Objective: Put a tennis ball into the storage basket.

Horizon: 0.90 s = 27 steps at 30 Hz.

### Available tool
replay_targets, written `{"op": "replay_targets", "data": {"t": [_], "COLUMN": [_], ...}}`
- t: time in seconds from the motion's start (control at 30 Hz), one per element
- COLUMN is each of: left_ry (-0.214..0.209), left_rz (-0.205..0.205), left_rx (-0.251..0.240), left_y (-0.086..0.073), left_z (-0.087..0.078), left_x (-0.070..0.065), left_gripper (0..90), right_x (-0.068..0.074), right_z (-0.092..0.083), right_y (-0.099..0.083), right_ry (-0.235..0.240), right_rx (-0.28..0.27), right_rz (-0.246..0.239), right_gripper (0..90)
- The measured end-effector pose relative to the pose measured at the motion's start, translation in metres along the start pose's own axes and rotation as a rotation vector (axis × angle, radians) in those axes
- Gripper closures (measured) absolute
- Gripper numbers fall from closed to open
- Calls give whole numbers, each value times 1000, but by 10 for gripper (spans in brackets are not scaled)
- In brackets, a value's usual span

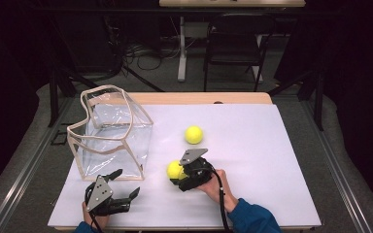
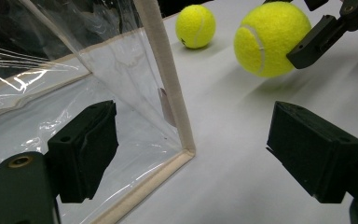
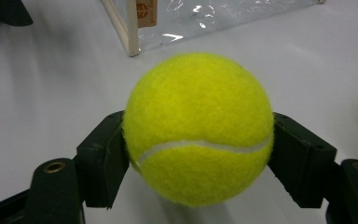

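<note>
Squeezing the fuzzy yellow tennis ball (image 3: 198,128) just above the white bench (image 1: 252,194), the right hand-held gripper (image 1: 180,175) looks headed for the clear plastic bag (image 1: 114,133); left hand-held gripper (image 1: 121,187) waits wide open beside its corner, probably to steady it.

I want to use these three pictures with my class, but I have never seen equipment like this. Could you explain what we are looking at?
A person sits at a white table, holding a hand-operated two-jaw gripper in each hand. One picture looks down from above; the other two come from cameras riding on each gripper. The right gripper is clamped on a yellow tennis ball. The left gripper is open, beside a clear plastic bag with cream edging. A second tennis ball lies loose on the table.
</note>
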<state>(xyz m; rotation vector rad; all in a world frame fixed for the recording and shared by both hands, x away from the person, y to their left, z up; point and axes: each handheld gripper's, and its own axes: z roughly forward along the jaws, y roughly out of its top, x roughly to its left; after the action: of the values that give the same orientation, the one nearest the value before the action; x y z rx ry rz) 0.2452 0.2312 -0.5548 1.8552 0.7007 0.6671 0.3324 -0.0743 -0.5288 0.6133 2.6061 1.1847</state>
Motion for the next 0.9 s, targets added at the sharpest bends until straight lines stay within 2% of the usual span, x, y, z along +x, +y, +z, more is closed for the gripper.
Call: {"op": "replay_targets", "data": {"t": [0.63, 0.9], "left_ry": [-7, -5], "left_rz": [2, 4], "left_rx": [-4, -5], "left_y": [0, 1], "left_z": [1, 1], "left_x": [-1, -2], "left_gripper": [158, 158], "right_x": [-4, -4], "right_z": [-8, -16], "right_y": [1, 3], "right_ry": [-20, -36], "right_rx": [-28, -57], "right_rz": [10, 9], "right_gripper": [262, 262]}}
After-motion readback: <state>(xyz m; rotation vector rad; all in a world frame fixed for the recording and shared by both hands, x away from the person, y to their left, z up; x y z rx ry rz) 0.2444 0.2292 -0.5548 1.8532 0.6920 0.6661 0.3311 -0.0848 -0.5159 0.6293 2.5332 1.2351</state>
